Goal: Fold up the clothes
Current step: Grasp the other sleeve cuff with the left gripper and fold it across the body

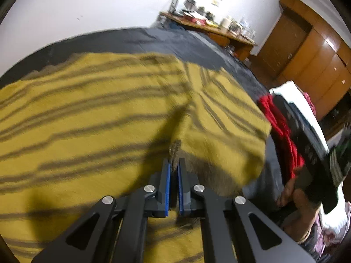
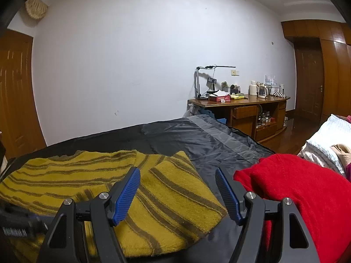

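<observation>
Your left gripper (image 1: 174, 166) is clamped on an edge of the striped yellow sweater (image 1: 98, 114), already partly folded on the bed ahead, while your right gripper (image 2: 177, 188) hovers spread and empty above it, red sweater (image 2: 296, 186) untouched alongside.

Home bedroom. Ahead of the tongs, a bed with dark grey satin-like cover (image 2: 197, 135) takes up most of the floor, with knitwear lying on it: mustard-yellow sweater with brown stripes (image 2: 109, 175) and red fuzzy knit garment (image 2: 307, 186). Beyond the bed, up right of the tongs, a brown wooden table with drawers (image 2: 241, 107) stands against a plain white wall (image 2: 131, 54), cluttered with white thermos jug (image 2: 253, 87), electric kettle (image 2: 262, 91), slim silver desk lamp (image 2: 210, 68) and boxes. Far right, glossy brown wooden wardrobe panels and door (image 2: 311, 76). Far left, another brown wooden door (image 2: 15, 92). White folded bedding (image 2: 329, 135) piled right of the tongs.
</observation>
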`<state>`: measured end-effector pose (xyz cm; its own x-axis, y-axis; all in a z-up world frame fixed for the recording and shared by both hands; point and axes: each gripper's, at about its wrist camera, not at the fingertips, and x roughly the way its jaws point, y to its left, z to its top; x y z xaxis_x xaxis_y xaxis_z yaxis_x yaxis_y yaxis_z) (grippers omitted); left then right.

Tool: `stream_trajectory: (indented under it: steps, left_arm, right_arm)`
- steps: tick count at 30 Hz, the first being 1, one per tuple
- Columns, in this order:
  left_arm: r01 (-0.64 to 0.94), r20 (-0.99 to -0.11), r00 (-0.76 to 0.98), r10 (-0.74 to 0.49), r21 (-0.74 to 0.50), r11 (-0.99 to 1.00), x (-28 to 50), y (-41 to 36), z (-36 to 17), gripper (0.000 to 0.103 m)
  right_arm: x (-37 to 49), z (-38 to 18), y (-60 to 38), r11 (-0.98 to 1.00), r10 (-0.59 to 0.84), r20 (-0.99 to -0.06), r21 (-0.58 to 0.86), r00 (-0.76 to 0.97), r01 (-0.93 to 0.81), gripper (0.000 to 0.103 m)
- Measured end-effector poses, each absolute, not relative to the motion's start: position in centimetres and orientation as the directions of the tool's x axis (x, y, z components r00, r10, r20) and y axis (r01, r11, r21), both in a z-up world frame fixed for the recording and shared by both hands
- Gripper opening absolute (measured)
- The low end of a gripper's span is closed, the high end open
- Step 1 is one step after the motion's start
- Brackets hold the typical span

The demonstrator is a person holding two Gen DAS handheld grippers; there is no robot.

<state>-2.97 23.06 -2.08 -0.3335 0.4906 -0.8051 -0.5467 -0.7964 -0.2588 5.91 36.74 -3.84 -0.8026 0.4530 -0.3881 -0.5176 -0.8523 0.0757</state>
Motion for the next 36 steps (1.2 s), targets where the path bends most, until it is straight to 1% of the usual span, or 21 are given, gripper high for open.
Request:
stream_trajectory:
  steps: [3,12,21,24,30,36]
  left_arm:
    - [-0.523,-0.784,-0.375,0.494,-0.262,-0.811,-4.3,21.9,-0.7,0.007]
    - [-0.414,-0.734,-0.509,0.45,-0.25,-0.876,-8.9,18.3,2.8,0.007]
    - [-0.243,-0.702,-0.627,0.338,-0.236,-0.941,-13.4,11.9,5.3,0.007]
    - [-0.2,-0.711,-0.639,0.293,-0.214,-0.956,-14.5,10.4,5.0,0.007]
    - [-0.107,-0.719,-0.674,0.17,-0.133,-0.985,-15.8,8.6,3.3,0.007]
    - [-0.054,-0.74,-0.666,0.091,-0.074,-0.996,-16.9,7.3,1.5,0.007]
  right_arm:
    - [5.9,-3.8,36.7,-0.851,0.456,-0.388,0.075,-0.801,-0.521,0.073]
    - [6.1,-3.8,36.8,-0.845,0.461,-0.395,0.078,-0.795,-0.529,0.073]
    - [5.7,-3.7,36.5,-0.846,0.467,-0.409,0.051,-0.784,-0.531,0.073]
    - [5.5,-3.8,36.4,-0.846,0.47,-0.414,0.04,-0.78,-0.531,0.073]
    - [4.9,-3.9,36.2,-0.844,0.477,-0.43,0.018,-0.766,-0.536,0.073]
    - [4.3,-4.1,35.9,-0.847,0.476,-0.456,-0.008,-0.752,-0.532,0.073]
